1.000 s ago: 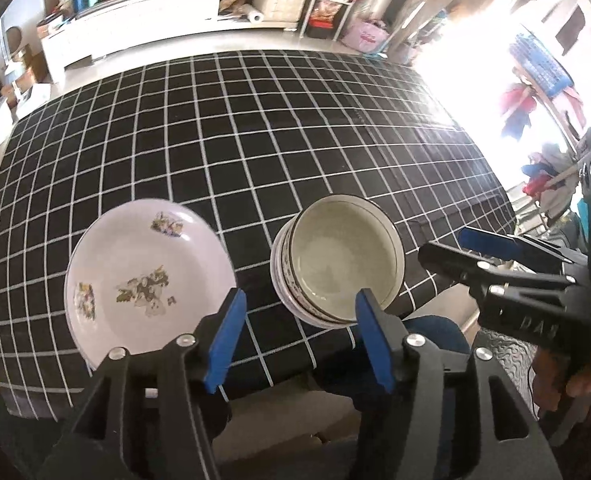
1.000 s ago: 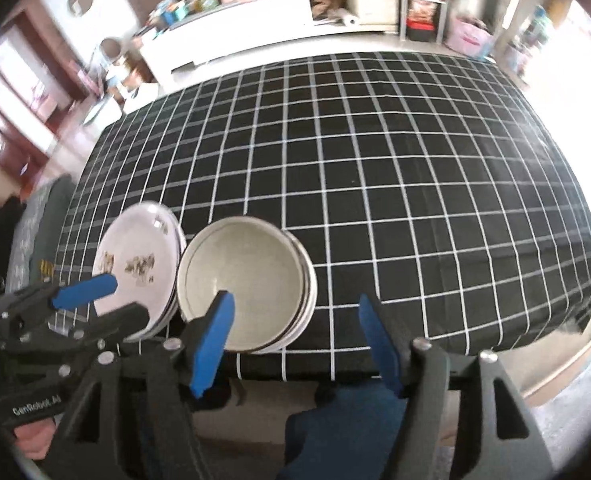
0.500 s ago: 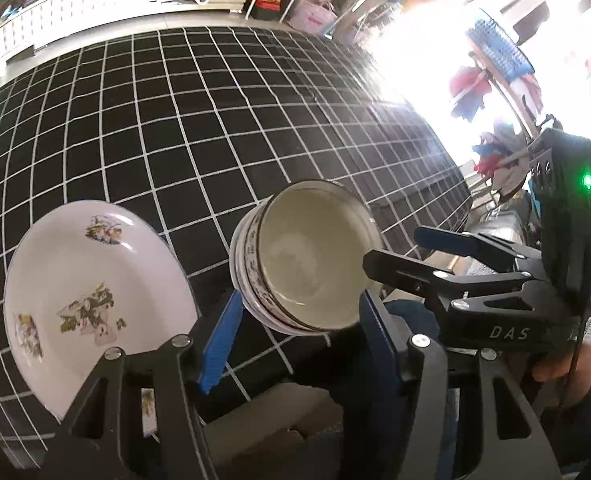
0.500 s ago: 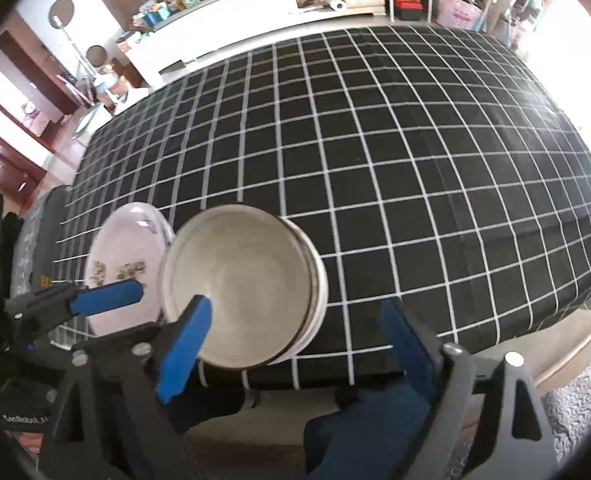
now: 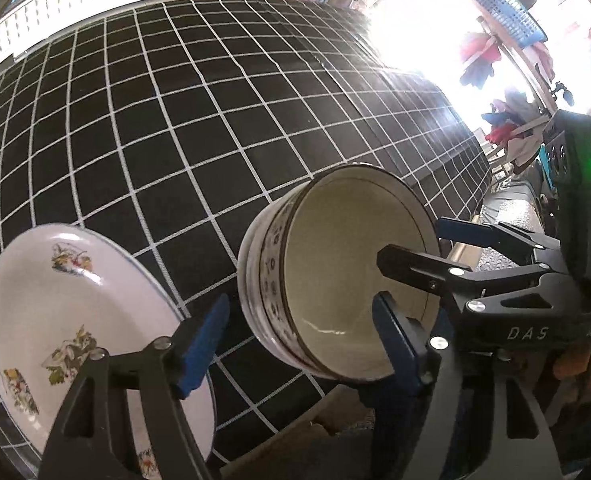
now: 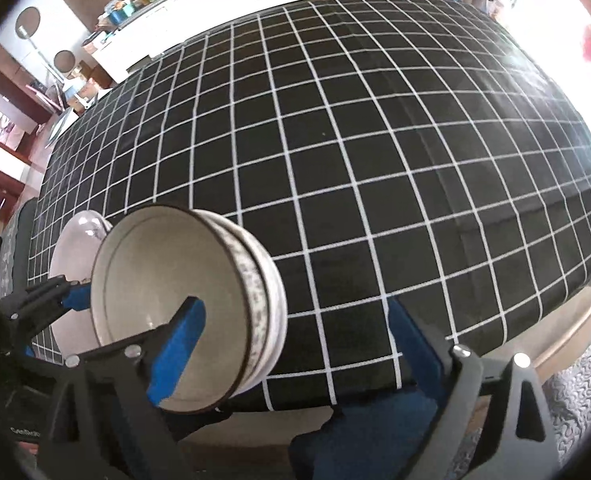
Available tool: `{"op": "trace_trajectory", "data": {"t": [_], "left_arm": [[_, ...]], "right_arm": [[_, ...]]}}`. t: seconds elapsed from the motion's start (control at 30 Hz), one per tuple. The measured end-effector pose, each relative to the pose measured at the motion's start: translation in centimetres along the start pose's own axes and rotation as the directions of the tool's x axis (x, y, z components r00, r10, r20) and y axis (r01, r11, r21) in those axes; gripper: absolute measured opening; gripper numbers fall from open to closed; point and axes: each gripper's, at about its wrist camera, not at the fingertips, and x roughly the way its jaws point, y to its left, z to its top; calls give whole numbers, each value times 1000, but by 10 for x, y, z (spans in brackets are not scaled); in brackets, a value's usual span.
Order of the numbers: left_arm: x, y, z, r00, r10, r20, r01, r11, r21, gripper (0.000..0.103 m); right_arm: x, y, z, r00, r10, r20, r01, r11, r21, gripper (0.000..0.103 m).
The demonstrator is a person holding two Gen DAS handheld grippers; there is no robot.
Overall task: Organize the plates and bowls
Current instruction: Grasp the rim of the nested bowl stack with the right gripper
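Far left: white round ceramic plate with flower prints (image 5: 55,320), flat on the black white-gridded tablecloth (image 5: 215,120), close to the near edge. Possibly more plates under it; could not tell.

Next: left gripper (image 5: 299,312), jaws apart and just been opening wider. Stood with one blue pad in the gap between plate and bowls, the other over the bowl's hollow, so the stack's left wall was between the pads. No pad seen pressing on it; nothing grasped.

Middle: nested stack of cream ceramic bowls with dark-patterned rim bands (image 5: 335,280), just beside the plate, apart from it, also near the table's front edge. Looked like about three bowls; count not certain.

Right: right gripper (image 6: 295,312), jaws spread wide and likewise just been opening. Reached in with its left pad inside the top bowl and its right pad outside, right wall between them. Released, not clamped.

Progress, judged: bowls already nested, plate set alongside, so sorting by kind looked largely done. Stack not yet gripped or lifted. Left to do, probably: closing on both walls and carrying the stack to its final spot; same perhaps for the plate.
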Motion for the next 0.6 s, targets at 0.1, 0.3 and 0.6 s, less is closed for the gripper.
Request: {"op": "trace_trajectory", "data": {"t": [0.1,0.3,0.6], "left_arm": [[3,4,2,999,-23,-23,23,1000,-17,72],[9,17,4,998,-47,-44,44,997,-68,72],[8,20,-1,996,-48,-70,45,998,-47,72]], "right_arm": [[3,-6,1,1000,7,-9,-7,1000,25,95],[12,-14,4,999,25,-21,-23,995,92,95],[17,-22,1,997,74,-27,-69,987,144,95]]}}
